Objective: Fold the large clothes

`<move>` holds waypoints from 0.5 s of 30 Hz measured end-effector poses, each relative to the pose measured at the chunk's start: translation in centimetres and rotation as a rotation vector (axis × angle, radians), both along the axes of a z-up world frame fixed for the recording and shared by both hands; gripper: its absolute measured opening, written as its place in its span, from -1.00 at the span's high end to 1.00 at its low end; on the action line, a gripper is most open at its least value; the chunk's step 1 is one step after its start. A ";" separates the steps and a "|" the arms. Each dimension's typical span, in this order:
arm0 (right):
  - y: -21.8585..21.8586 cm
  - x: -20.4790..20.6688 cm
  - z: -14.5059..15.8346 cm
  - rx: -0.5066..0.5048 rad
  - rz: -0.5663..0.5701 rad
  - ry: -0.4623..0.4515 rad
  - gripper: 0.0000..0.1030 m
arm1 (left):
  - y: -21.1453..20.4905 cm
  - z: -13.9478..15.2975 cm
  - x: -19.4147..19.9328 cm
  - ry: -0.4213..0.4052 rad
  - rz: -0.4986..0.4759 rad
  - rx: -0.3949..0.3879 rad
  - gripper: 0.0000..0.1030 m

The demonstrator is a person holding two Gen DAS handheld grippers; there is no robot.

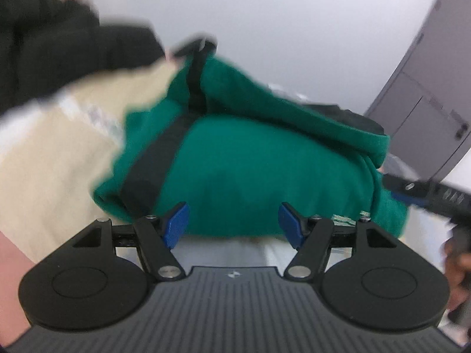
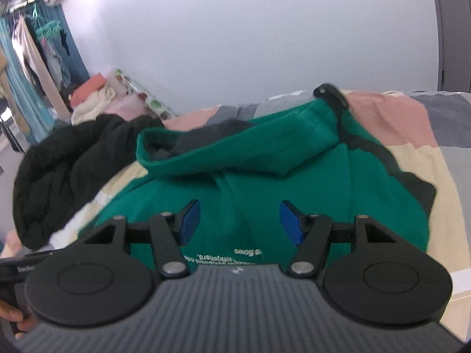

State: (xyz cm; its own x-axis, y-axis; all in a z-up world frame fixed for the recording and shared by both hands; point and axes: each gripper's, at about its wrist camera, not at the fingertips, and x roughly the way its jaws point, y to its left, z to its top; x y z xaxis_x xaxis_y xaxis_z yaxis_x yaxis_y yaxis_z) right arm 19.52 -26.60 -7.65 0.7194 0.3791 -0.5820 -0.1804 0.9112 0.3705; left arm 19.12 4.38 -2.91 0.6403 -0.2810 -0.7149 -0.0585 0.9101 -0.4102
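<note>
- A green hooded sweatshirt with black side panels is lying partly folded on a bed, its hood flopping over the body and white printed lettering showing near the lower hem.
- The bed cover is spreading out under it in patches of pink, grey and cream.
- A black padded jacket is lying in a heap at the sweatshirt's left in the right wrist view, just beside it.
- Behind the jacket, a pile of cream, pink and orange laundry is sitting against a plain white wall.
- Further left, clothes are hanging on a rack beside a teal curtain.
- A grey wardrobe is standing at the right of the left wrist view.
- The left gripper is hovering over the sweatshirt's near edge with its blue pads parted and nothing between them.
- The right gripper is hanging above the sweatshirt's body, its jaws standing apart and holding nothing.
</note>
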 end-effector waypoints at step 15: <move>6.1 5.3 -0.6 -0.255 -0.092 -0.124 -0.20 | 2.4 -4.3 1.9 0.142 0.125 -0.070 -0.37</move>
